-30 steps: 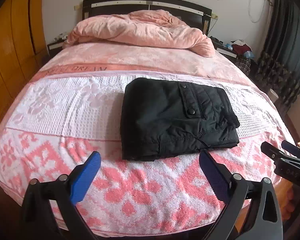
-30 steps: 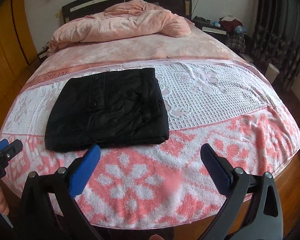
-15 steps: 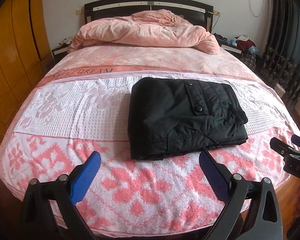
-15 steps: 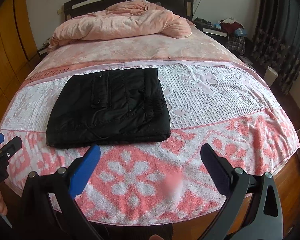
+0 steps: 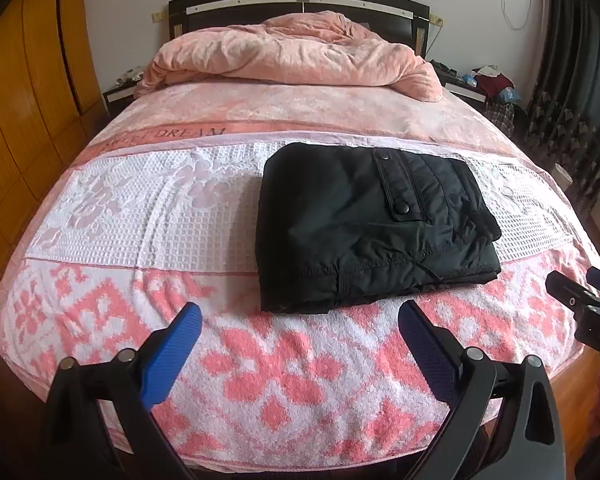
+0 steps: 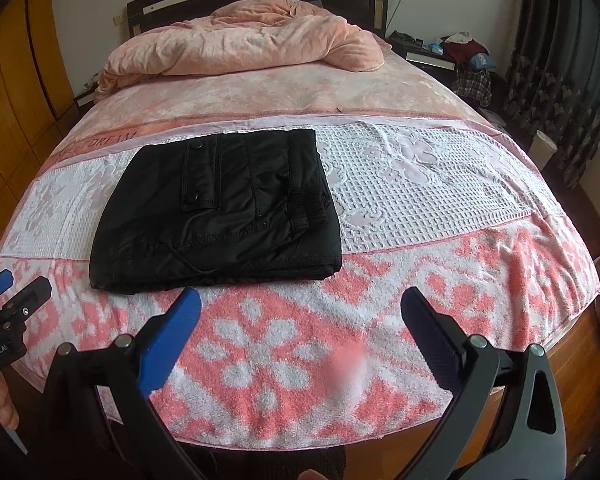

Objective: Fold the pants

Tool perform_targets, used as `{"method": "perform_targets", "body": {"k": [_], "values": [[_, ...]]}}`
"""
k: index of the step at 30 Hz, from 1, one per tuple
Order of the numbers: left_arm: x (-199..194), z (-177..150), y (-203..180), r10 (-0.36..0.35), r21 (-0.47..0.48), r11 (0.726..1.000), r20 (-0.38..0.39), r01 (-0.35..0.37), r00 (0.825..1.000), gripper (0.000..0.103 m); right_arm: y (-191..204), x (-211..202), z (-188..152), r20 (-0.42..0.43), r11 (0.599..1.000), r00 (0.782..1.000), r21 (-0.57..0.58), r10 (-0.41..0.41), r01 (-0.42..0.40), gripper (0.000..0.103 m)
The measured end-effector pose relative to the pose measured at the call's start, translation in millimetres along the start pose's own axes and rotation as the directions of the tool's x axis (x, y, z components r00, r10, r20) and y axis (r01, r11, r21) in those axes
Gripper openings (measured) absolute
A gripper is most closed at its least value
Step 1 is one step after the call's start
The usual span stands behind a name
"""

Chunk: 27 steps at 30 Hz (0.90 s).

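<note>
Black pants lie folded into a compact rectangle on the bed, straddling the white waffle band and the pink floral towel border. Over the past second both tools have drawn back from the foot of the bed, so the bundle looks smaller and farther off; the folding appears complete. The left gripper and right gripper hover clear of the cloth, jaws spread wide and empty. Open towel surrounds the pants on every side, with the near mattress edge below the jaws and a rumpled pink duvet well apart at the headboard.
</note>
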State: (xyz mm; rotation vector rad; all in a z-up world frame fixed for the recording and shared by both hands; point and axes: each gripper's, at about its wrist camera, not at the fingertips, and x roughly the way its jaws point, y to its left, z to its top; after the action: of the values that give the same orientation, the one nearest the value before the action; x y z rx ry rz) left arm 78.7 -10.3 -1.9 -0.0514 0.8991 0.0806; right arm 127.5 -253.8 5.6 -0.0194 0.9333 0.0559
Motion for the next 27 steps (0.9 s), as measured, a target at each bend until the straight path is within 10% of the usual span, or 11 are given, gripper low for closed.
{"method": "perform_targets", "body": {"k": [27], "values": [[2.2, 3.1, -2.4, -0.003, 0.011, 1.0, 0.0, 0.003, 1.0, 0.099, 1.0, 3.7, -0.1, -0.013, 1.0, 1.0, 0.011, -0.002, 0.002, 0.1]]}}
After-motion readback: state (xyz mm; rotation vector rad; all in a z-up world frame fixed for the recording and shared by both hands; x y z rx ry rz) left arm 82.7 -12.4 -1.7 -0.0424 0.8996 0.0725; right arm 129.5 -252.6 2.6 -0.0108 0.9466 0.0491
